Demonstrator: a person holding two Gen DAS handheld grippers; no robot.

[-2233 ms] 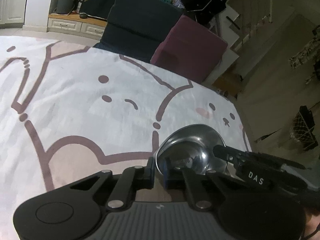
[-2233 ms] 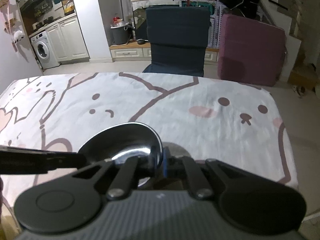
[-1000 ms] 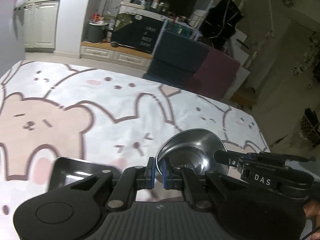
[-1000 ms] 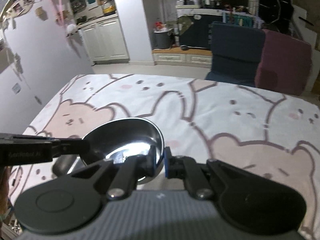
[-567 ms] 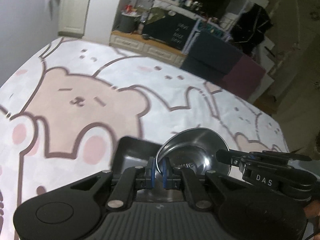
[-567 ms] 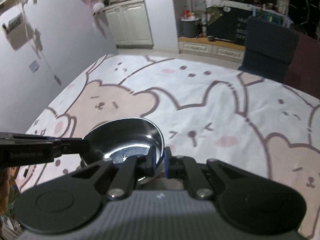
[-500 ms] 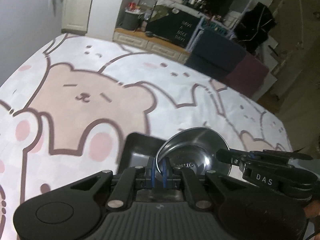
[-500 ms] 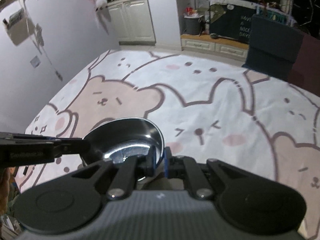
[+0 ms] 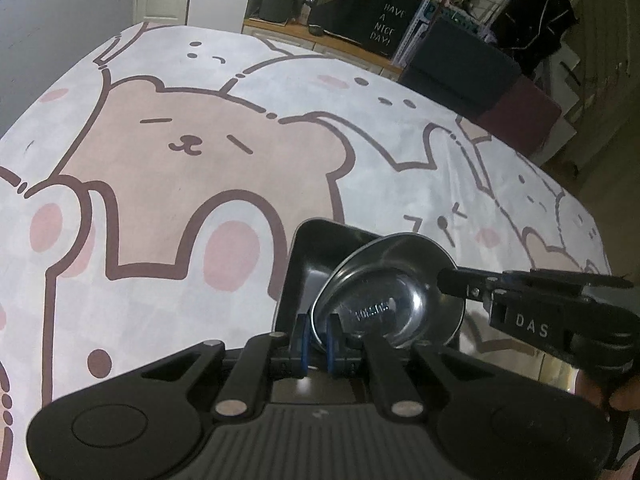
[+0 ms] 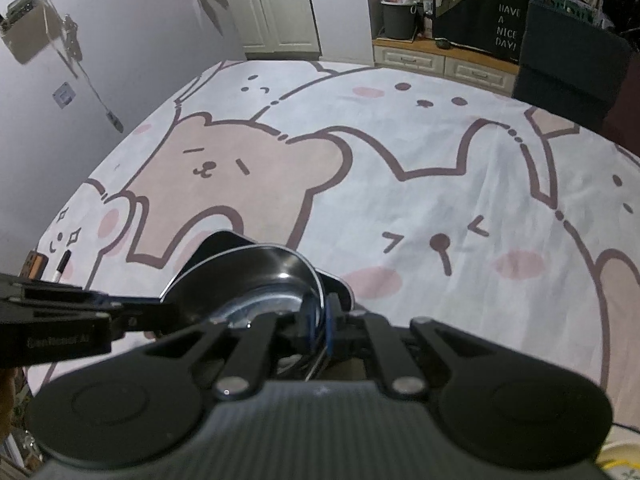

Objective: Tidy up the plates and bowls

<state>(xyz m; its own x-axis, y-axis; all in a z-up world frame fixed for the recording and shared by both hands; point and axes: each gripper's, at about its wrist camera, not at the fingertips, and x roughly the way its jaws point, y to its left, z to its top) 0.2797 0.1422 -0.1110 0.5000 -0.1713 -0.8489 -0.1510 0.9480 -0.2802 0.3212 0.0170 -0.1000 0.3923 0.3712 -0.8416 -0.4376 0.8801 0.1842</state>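
Over the bear-print table, both tools have the steel bowl pinched by its rim: the left tool clamps the near edge, the right tool closes on the opposite edge, rim between its fingers. Bowl hangs tilted just above a black square tray lying on the cloth.
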